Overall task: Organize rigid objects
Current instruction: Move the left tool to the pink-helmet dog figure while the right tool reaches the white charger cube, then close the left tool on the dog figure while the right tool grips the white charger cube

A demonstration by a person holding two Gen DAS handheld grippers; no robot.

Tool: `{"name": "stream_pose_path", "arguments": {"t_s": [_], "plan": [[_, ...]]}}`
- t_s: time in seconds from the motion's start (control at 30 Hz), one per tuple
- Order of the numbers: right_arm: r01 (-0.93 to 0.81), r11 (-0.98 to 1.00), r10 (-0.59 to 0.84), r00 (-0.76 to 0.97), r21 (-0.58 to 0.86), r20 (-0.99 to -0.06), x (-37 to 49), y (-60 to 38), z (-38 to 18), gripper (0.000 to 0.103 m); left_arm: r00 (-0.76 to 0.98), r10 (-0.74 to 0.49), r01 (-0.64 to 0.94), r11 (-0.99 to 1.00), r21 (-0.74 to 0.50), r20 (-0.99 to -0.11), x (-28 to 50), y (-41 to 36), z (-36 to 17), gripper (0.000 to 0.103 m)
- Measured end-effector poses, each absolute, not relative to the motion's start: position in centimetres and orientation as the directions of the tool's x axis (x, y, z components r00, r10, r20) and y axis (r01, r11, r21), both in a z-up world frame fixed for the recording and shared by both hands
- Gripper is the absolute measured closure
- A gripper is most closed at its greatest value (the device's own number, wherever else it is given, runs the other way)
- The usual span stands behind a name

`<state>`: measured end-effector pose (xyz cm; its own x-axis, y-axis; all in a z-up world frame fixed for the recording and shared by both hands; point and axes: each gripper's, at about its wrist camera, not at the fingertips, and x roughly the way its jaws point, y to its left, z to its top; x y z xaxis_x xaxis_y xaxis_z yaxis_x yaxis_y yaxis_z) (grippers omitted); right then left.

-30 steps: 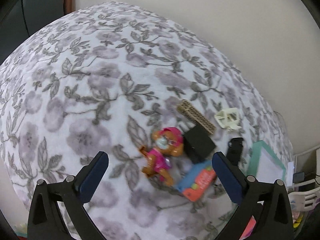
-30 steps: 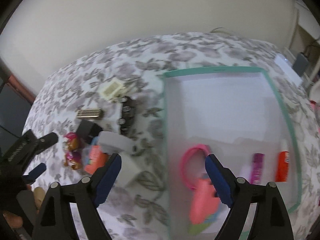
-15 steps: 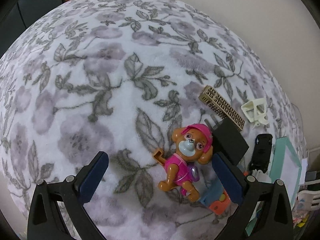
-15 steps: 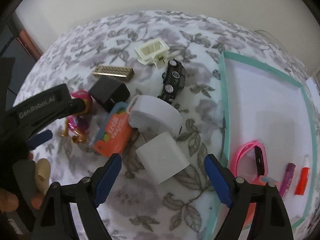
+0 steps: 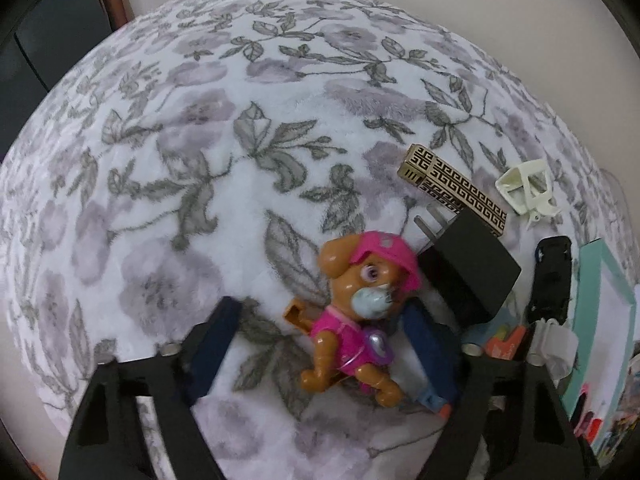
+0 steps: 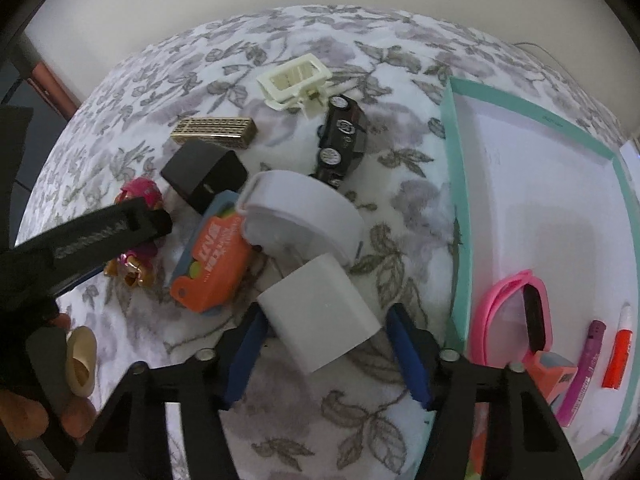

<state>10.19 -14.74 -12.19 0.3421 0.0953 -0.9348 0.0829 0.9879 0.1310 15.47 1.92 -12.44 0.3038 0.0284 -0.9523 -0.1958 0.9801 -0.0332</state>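
Note:
A toy dog (image 5: 352,320) in a pink cap and suit lies on the flowered blanket between the fingers of my left gripper (image 5: 320,344). Its jaws are closing; the right pad (image 5: 420,340) is against the dog and the left pad stands clear of it. In the right wrist view a white cube charger (image 6: 320,312) sits between the fingers of my right gripper (image 6: 326,340). These jaws are closing too, with a thin gap left at the right pad. The teal-rimmed box (image 6: 456,200) lies to the right.
Crowded around the cube are a white round case (image 6: 300,216), an orange and blue toy (image 6: 216,264), a black plug adapter (image 6: 204,172), a gold patterned bar (image 6: 214,132), a black toy car (image 6: 342,140) and a cream clip (image 6: 294,80). The box holds pink glasses (image 6: 508,312) and markers.
My left gripper came down over the toy dog and its jaws narrowed. My right gripper swung left from the box to the white cube, dropped lower and narrowed around it.

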Motion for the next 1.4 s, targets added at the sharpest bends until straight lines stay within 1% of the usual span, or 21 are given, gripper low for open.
{"name": "stream_pose_path", "arguments": {"t_s": [0.03, 0.07, 0.13, 0.3, 0.37, 0.4, 0.5, 0.7, 1.0, 1.4], "plan": [[0.081, 0.989, 0.093, 0.339, 0.127, -0.936, 10.3, -14.5, -12.2, 0.044, 0.305, 0.034, -0.191, 0.981, -0.027, -0.952, 15.5, 1.8, -12.4, 0.031], [0.079, 0.989, 0.092, 0.338, 0.125, -0.937, 10.3, -14.4, -12.3, 0.045, 0.305, 0.038, -0.187, 0.982, -0.021, -0.952, 15.5, 1.7, -12.4, 0.033], [0.077, 0.989, 0.095, 0.335, 0.128, -0.938, 10.2, -14.2, -12.4, 0.046, 0.306, 0.042, -0.181, 0.983, -0.015, -0.951, 15.5, 1.5, -12.3, 0.045], [0.096, 0.981, 0.129, 0.327, 0.169, -0.936, 9.4, -15.1, -12.3, 0.048, 0.298, 0.035, -0.164, 0.986, -0.015, -0.954, 15.3, 1.2, -11.9, 0.047], [0.107, 0.976, 0.146, 0.325, 0.190, -0.934, 9.1, -15.6, -12.2, 0.048, 0.297, 0.027, -0.165, 0.986, -0.024, -0.955, 15.1, 1.0, -11.8, 0.051], [0.112, 0.974, 0.153, 0.325, 0.199, -0.933, 9.0, -15.7, -12.2, 0.049, 0.298, 0.019, -0.168, 0.985, -0.032, -0.955, 14.9, 1.1, -11.6, 0.056], [0.128, 0.965, 0.177, 0.328, 0.230, -0.928, 8.9, -16.3, -11.9, 0.050, 0.300, -0.017, -0.174, 0.982, -0.072, -0.954, 14.3, 1.3, -11.0, 0.056], [0.126, 0.960, 0.196, 0.341, 0.252, -0.919, 8.5, -16.8, -11.0, 0.052, 0.321, -0.043, -0.182, 0.978, -0.107, -0.946, 14.0, 1.7, -9.6, 0.056], [0.114, 0.951, 0.226, 0.378, 0.288, -0.898, 8.1, -17.2, -9.4, 0.055, 0.395, -0.066, -0.182, 0.972, -0.149, -0.916, 13.5, 2.6, -7.0, 0.056], [0.114, 0.937, 0.254, 0.423, 0.329, -0.870, 7.9, -17.9, -7.8, 0.056, 0.475, -0.076, -0.171, 0.969, -0.177, -0.877, 13.2, 2.6, -4.2, 0.056]]}}
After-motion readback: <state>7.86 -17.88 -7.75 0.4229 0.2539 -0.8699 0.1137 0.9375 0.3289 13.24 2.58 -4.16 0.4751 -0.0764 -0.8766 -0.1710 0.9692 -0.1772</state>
